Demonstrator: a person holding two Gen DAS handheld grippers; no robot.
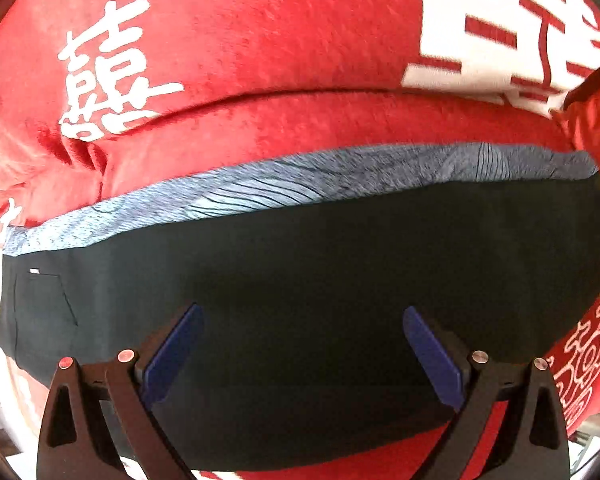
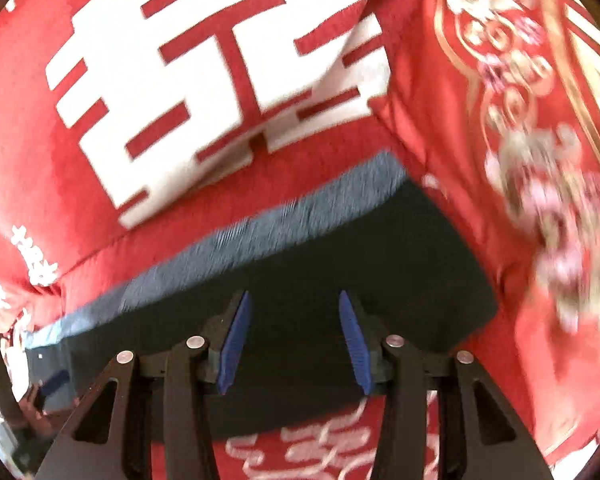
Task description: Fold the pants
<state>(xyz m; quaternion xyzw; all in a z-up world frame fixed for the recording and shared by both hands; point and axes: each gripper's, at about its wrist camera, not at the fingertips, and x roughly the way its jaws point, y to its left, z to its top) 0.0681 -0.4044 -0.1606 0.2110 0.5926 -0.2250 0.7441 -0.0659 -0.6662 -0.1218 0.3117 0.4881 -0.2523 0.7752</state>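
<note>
Across both views: red blanket w/ big white characters covers whole surface; what's under it can't tell. On top, dark pants lie flat, folded to a broad band, w/ blue-grey patterned strip along far edge. Red patterned cloth bunched at pants' right end. Left gripper over pants, jaws wide apart, holding nothing. Right gripper likewise, jaws partly apart, nothing between; view blurred.
</note>
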